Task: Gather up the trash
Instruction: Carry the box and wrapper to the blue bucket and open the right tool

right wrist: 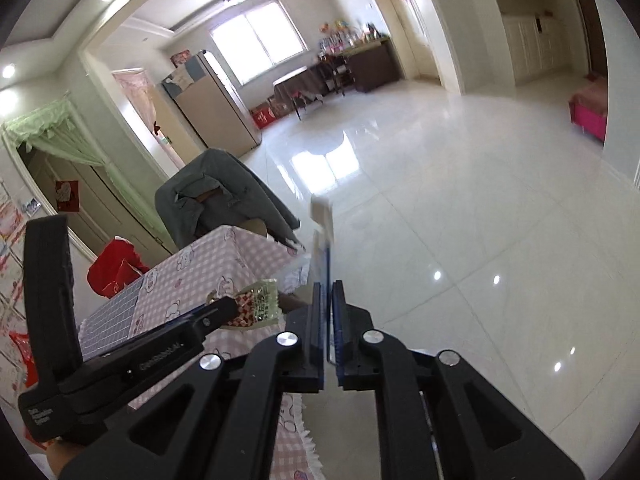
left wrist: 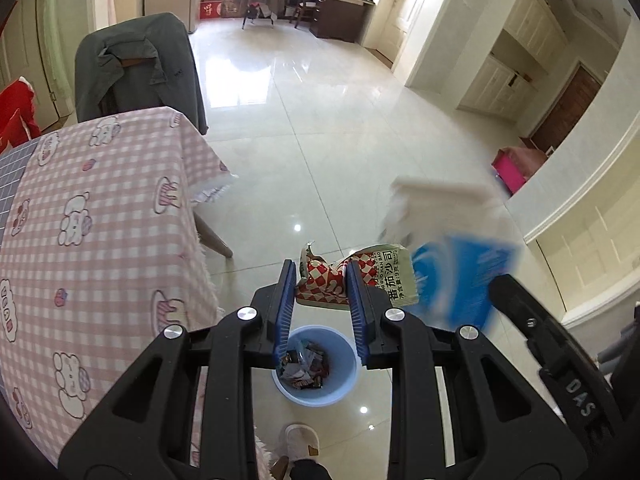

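Left hand-held gripper [left wrist: 323,280]: clamped on a red-checked sauce packet [left wrist: 352,280], directly above the blue bin [left wrist: 344,376] on the floor beside the worktop [left wrist: 100,220]. Right hand-held gripper [right wrist: 329,296]: nearly closed, pinching a blue wrapper [right wrist: 322,256]. Carry step almost over; next, probably release over the bin.

Left wrist view: looking steeply down past the table [left wrist: 100,216] corner onto the bin [left wrist: 316,364]. Right wrist view: aimed shallower across the floor [right wrist: 460,208]. Shared: table corner, draped chair [right wrist: 216,208], probably the blurred blue packet [left wrist: 460,280].
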The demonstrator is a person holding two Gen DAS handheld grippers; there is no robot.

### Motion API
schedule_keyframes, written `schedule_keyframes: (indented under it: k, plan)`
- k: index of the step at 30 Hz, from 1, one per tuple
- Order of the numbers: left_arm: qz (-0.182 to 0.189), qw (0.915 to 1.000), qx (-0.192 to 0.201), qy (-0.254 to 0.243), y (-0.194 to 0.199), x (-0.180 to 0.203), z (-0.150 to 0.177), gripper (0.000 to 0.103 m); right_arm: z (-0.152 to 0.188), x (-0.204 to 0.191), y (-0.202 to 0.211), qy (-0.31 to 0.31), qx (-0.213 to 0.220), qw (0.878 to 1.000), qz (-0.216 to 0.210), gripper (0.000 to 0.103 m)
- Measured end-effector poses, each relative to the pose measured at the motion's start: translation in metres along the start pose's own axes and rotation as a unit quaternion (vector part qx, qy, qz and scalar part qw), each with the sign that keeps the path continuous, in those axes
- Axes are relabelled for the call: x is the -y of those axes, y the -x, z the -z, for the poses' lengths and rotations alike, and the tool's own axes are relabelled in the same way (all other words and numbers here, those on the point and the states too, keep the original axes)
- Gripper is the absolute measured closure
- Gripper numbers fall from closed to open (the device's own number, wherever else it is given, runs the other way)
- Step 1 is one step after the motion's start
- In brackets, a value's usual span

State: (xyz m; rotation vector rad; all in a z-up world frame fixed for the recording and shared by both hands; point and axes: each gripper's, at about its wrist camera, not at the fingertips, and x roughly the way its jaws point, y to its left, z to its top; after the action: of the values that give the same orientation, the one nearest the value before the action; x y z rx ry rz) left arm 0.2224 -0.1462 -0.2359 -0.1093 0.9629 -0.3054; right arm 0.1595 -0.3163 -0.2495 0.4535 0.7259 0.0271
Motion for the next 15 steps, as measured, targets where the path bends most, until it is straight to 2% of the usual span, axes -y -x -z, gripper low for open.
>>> schedule_keyframes:
  k: [2, 4, 9, 15]
  plan:
    - [0.000, 1.0000, -0.006, -0.002, -0.005, 0.004, 0.001, 0.077, 0.002, 0.008, -0.003, -0.008, -0.011, 1.000, 0.011, 0.093]
    - [0.000, 0.9999, -0.011, -0.004, -0.009, 0.008, 0.001, 0.077, 0.006, 0.015, -0.001, -0.016, -0.014, 1.000, 0.016, 0.081]
    - [0.002, 0.9998, -0.019, -0.011, -0.016, 0.021, 0.001, 0.077, 0.005, 0.019, 0.013, -0.011, 0.002, 0.999, 0.035, 0.078]
    - [0.008, 0.9993, -0.027, -0.025, -0.020, 0.035, 0.003, 0.077, 0.000, 0.017, 0.032, 0.000, 0.035, 0.997, 0.062, 0.069]
